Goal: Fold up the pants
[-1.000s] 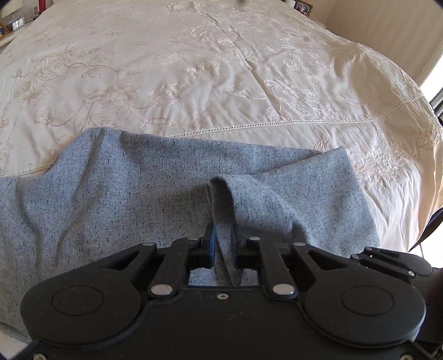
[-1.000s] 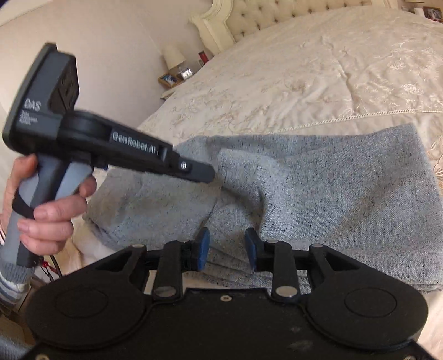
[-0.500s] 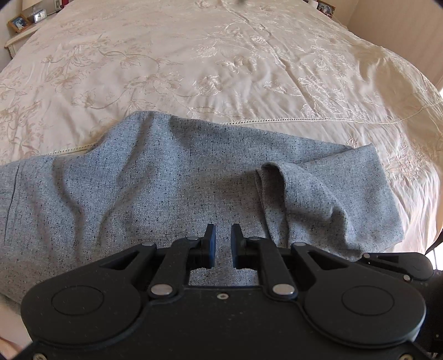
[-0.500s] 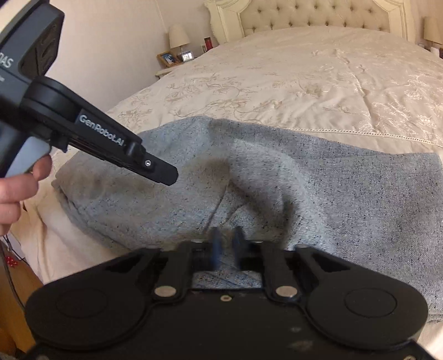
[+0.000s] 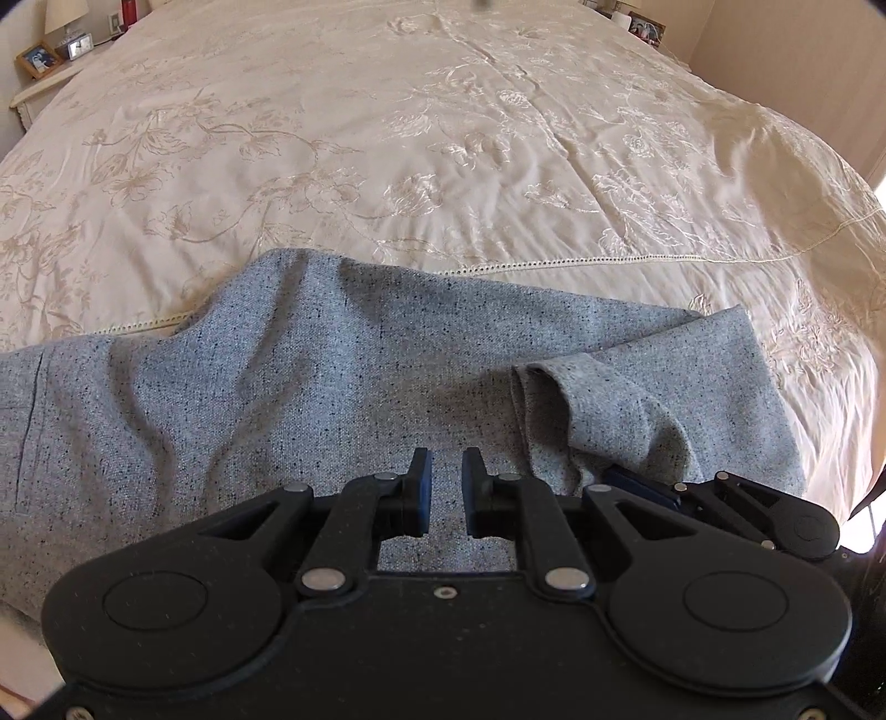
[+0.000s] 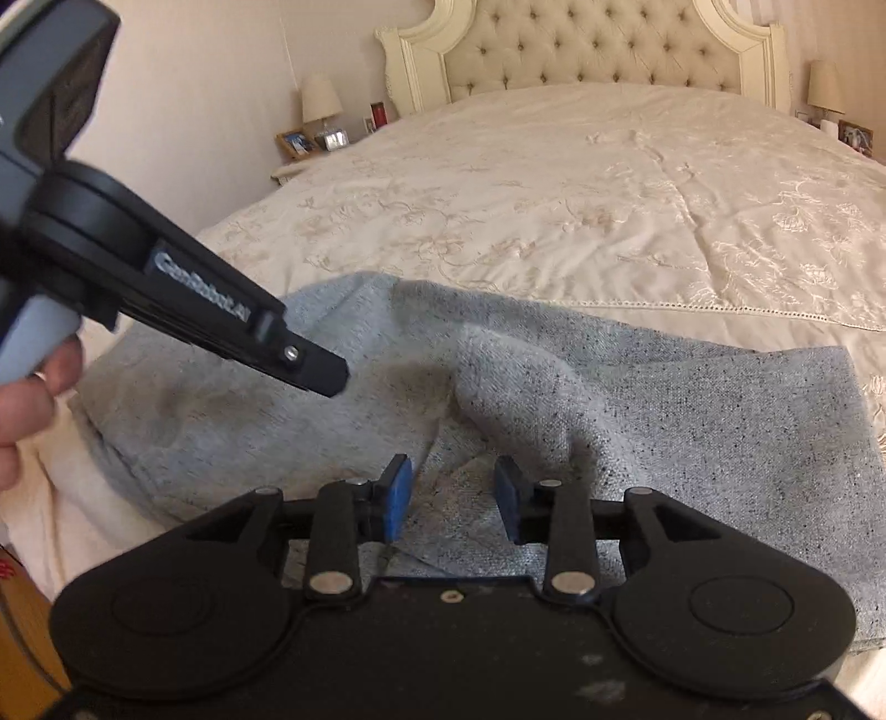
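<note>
Bedroom: cream embroidered bedspread over a wide bed, tufted headboard at the far end. Far left, a nightstand with lamp, framed photo and small clock; far right, a second lamp. Grey speckled pants lie across the near edge of the bed, spread left to right, with a raised fold right of centre and the right end reaching the bedspread's stitched hem line. Left gripper: over the pants at near centre, blue-padded jaws a narrow gap apart, nothing between them, flat cloth beneath. In the right wrist view the same tool enters from the left, held by a hand, its tip above the pants' left part. Right gripper: jaws opening, moderately apart, rumpled cloth below the gap, pads not pressing on it.
</note>
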A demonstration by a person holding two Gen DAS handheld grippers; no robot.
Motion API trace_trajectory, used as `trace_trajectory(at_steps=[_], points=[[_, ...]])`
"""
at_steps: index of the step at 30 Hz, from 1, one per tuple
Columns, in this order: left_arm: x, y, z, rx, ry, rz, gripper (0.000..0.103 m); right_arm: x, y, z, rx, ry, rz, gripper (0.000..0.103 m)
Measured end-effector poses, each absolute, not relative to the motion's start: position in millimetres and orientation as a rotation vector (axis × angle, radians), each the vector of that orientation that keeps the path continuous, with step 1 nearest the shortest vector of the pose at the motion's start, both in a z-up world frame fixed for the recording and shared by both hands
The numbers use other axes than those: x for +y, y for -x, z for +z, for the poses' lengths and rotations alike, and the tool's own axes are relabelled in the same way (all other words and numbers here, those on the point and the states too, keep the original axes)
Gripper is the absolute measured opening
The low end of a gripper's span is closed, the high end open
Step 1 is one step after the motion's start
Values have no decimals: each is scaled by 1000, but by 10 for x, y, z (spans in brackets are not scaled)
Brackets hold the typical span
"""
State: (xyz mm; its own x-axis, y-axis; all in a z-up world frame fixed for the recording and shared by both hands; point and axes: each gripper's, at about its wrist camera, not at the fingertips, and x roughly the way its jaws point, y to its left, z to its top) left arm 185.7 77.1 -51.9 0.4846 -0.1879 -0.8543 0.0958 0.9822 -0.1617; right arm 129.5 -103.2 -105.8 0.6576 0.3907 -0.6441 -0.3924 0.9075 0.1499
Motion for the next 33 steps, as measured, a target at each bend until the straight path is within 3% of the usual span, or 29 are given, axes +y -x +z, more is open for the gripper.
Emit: trace_trajectory(at_steps=[3, 4, 5, 15, 19, 22, 28, 33], points=[[811, -1858, -539, 1059, 100, -166, 19, -961, -1316, -1196, 751, 80, 392, 34], [814, -1862, -543, 1060, 99, -165, 19, -979, -1302, -1197, 749, 65, 393, 25], [809, -1866, -542, 1059, 97, -166, 19, -1006, -1290, -1184, 752, 37, 410, 2], [415, -1995, -453, 1019, 103, -269, 19, -1032, -1065, -1068, 790, -36, 608, 2], [119, -2037, -421, 975, 75, -332, 21, -1047, -962, -1069, 752, -23, 628, 8], [-69, -2101, -585, 991, 44, -313, 28, -1174, -876, -1020, 729, -29, 615, 18], [-235, -2158, -1030, 1024, -80, -236, 29, -1685, -899, -966, 741, -123, 478, 19], [-83, -2037, -817, 984, -90, -256, 30, -2092, -904, -893, 714, -204, 367, 21]])
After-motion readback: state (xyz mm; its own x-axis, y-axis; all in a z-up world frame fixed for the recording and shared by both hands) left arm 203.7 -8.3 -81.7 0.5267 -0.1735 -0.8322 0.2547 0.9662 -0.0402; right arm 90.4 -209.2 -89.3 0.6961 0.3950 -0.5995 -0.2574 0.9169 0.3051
